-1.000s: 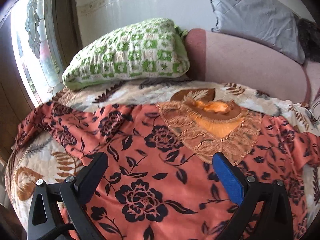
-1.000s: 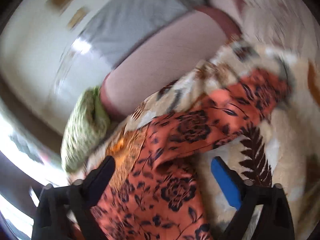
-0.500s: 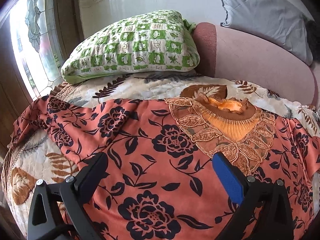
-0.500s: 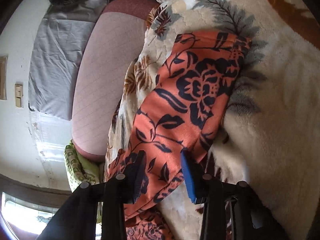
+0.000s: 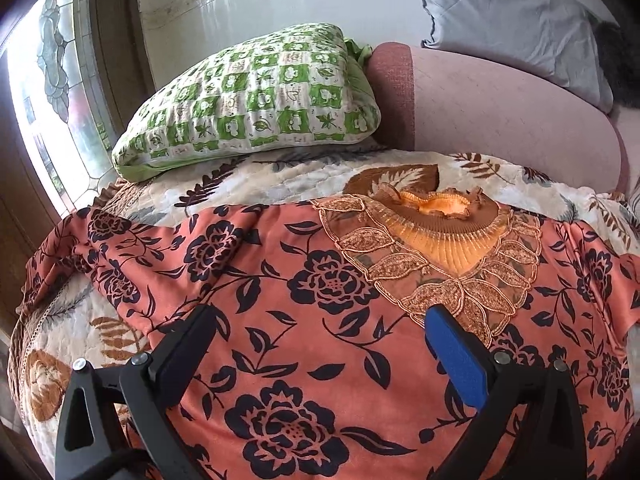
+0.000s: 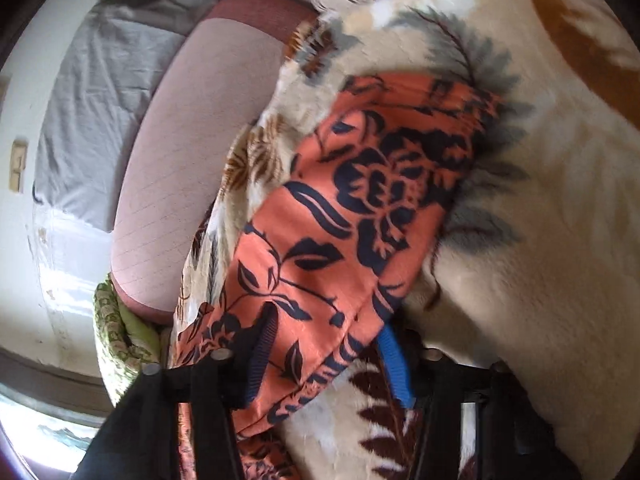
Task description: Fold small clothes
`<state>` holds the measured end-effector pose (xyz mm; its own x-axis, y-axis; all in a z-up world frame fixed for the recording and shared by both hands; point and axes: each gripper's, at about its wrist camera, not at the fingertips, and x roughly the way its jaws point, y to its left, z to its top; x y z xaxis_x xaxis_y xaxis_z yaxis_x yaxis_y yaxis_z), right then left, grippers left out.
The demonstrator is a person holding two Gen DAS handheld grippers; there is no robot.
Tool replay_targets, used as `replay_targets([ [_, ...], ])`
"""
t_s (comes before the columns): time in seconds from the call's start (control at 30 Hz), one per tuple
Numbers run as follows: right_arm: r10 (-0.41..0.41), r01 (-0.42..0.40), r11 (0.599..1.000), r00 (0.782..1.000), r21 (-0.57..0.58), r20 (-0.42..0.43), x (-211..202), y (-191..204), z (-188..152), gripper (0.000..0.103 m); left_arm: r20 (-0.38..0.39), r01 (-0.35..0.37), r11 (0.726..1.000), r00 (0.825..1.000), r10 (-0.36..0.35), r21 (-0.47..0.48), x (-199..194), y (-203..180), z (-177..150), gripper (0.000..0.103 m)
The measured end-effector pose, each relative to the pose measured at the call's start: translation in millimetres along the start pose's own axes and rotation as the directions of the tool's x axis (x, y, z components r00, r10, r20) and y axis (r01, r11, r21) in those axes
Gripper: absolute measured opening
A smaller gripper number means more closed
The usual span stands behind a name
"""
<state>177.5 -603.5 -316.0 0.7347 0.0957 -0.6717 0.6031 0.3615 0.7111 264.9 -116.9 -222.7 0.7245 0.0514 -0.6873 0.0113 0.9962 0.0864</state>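
An orange top with a black flower print (image 5: 312,320) lies spread front-up on a leaf-patterned blanket (image 5: 280,176), its embroidered brown and gold neckline (image 5: 440,256) toward the far side. My left gripper (image 5: 320,340) is open just above the chest of the top, holding nothing. In the right wrist view one sleeve of the top (image 6: 360,208) lies on the blanket (image 6: 540,240). My right gripper (image 6: 328,340) is rolled sideways with its jaws part-open around the sleeve's near edge; the cloth lies between the fingers.
A green and white checked pillow (image 5: 256,100) and a pink bolster (image 5: 500,108) lie behind the top, with a grey pillow (image 5: 516,20) above. A window (image 5: 44,92) is at the left. The bed edge drops off at the near left.
My left gripper moved forward and lower over the top. My right gripper rolled sideways, dropped to the sleeve, narrowed its jaws, then widened them again with the cloth between.
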Motion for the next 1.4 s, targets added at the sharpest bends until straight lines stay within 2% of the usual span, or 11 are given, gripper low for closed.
replay_targets([
  [0.03,-0.025,0.026,0.999,0.999,-0.019,0.031,-2,3,-1,0.011,0.000,-0.002,1.000,1.000,0.002,-0.013,0,4,2,0.103],
  [0.23,0.137,-0.096,0.967,0.977,-0.237,0.165,-55,84,-28,0.008,0.022,-0.048,0.992,0.998,0.051,-0.121,-4,46,13,0.103],
  [0.4,0.305,-0.245,0.862,0.950,-0.443,0.069,-66,189,-88,0.008,0.011,-0.102,0.969,0.994,0.107,-0.224,-7,92,20,0.103],
  [0.57,0.310,-0.323,0.760,0.943,-0.563,-0.123,-36,263,-169,0.008,-0.023,-0.109,0.937,0.994,0.107,-0.333,-7,135,21,0.103],
  [0.67,0.352,-0.401,0.822,0.916,-0.405,-0.193,-24,244,-181,0.010,-0.027,-0.130,0.932,0.991,0.129,-0.338,-7,145,21,0.103],
  [0.77,0.287,-0.329,0.881,0.943,-0.339,-0.171,-18,198,-171,0.018,-0.029,-0.135,0.940,0.991,0.132,-0.314,-5,144,23,0.103],
  [0.9,0.236,-0.233,0.948,0.972,-0.216,-0.011,-50,119,-133,0.085,-0.035,-0.126,0.964,0.992,0.121,-0.233,0,120,23,0.103],
  [1.17,0.107,-0.118,0.990,0.984,0.073,0.140,-58,24,-28,0.085,-0.044,-0.070,0.996,0.997,0.068,-0.051,10,56,10,0.103],
  [1.27,0.016,-0.028,0.983,0.998,0.179,0.069,-25,15,-1,0.063,-0.049,-0.086,0.996,0.995,0.085,-0.031,15,48,8,0.103],
  [1.33,-0.065,0.060,0.982,0.998,0.178,0.025,-11,19,5,0.007,-0.052,-0.089,0.995,0.995,0.087,-0.043,16,50,10,0.103],
  [1.4,-0.085,0.076,0.992,0.993,0.097,0.085,-12,44,0,0.006,-0.053,-0.088,0.994,0.995,0.085,-0.068,15,57,12,0.103],
])
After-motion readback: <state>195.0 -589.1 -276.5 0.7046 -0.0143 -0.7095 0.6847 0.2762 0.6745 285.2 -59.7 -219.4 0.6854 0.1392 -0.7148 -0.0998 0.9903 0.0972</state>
